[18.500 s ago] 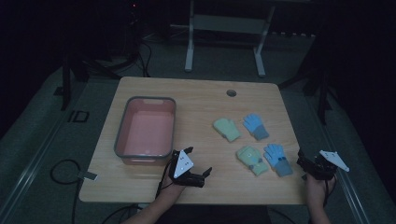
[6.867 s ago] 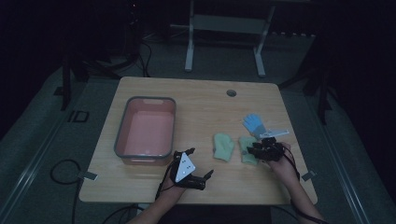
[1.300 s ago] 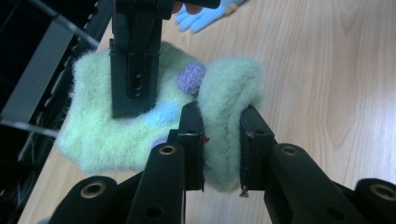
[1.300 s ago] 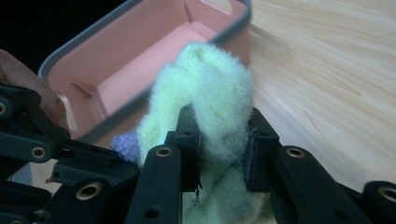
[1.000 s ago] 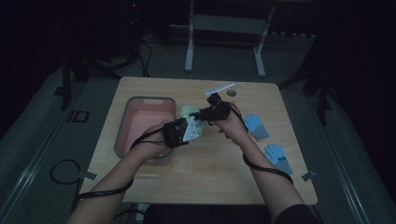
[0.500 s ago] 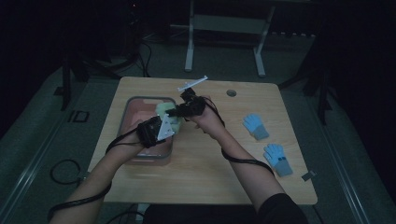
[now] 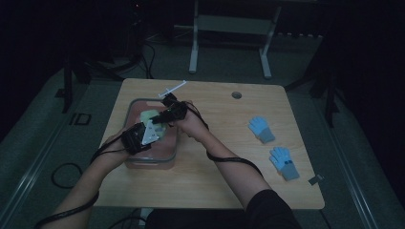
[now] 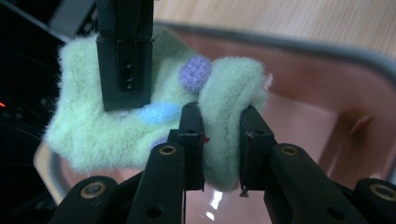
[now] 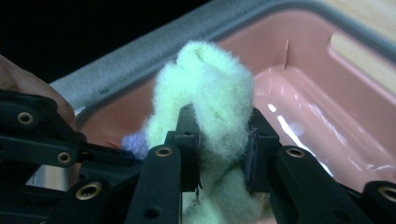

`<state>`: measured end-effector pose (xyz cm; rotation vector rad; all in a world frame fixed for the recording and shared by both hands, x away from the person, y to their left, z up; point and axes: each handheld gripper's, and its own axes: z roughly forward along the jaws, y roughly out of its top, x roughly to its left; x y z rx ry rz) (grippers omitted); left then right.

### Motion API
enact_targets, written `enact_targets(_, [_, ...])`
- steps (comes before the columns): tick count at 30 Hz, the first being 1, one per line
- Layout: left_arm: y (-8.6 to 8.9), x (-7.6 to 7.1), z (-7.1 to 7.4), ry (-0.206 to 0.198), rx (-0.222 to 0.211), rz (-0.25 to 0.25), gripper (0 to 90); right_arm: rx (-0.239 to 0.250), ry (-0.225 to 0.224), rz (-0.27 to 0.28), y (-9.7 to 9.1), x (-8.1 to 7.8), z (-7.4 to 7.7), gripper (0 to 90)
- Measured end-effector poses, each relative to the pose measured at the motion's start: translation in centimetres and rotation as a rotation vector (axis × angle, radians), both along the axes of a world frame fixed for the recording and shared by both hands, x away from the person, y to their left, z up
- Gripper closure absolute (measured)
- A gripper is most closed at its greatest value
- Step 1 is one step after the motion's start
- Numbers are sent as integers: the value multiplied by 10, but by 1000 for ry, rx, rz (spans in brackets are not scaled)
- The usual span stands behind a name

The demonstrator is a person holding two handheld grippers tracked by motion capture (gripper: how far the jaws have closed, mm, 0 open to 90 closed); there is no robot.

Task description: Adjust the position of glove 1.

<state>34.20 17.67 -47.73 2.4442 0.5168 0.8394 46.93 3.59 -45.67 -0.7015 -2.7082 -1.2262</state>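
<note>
Glove, pale green and fuzzy, held over the pink bin at the table's left side in the high view. Left gripper and right gripper meet on it from near and far, almost touching; both equally close. Two blue gloves lie well apart to the right.

Left gripper view: left gripper pinched tight on a fold of the glove, which spreads leftward from the jaws, long axis roughly crosswise. Right gripper's jaw comes down onto it from above. Purple and blue dots on the fabric. Bin wall behind and below.

Right gripper view: right gripper clamped on a bunched part of the glove, bin floor straight beneath, so release drops it inside, probably.

Writing, brands, labels: none legible in any view.
</note>
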Motion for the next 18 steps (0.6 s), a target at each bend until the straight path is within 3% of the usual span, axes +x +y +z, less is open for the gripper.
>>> enact_targets(2, [2,5,-8,40,1,4,749,-17,6,0,3,2,-8,712])
enact_targets(3, [2,5,-8,40,1,4,749,-17,6,0,3,2,-8,712])
enact_targets(4, [2,11,-14,76,2,4,749,-29,10,1,4,4,-13,706])
enact_targets(9, [-4,26,-26,158,39,8,746,-62,38,-25,-5,9,-32,591])
enact_targets(13, [-6,35,-31,195,61,13,743,-32,52,-27,-20,8,-30,518])
enact_targets(15, [-8,38,-32,236,65,9,737,-21,47,-27,-27,6,-26,498])
enact_targets(16, [-9,38,-32,246,85,2,730,-18,44,-26,-31,4,-24,476])
enact_targets(18, [-10,38,-32,262,84,7,684,-10,30,-16,-38,-1,-20,435])
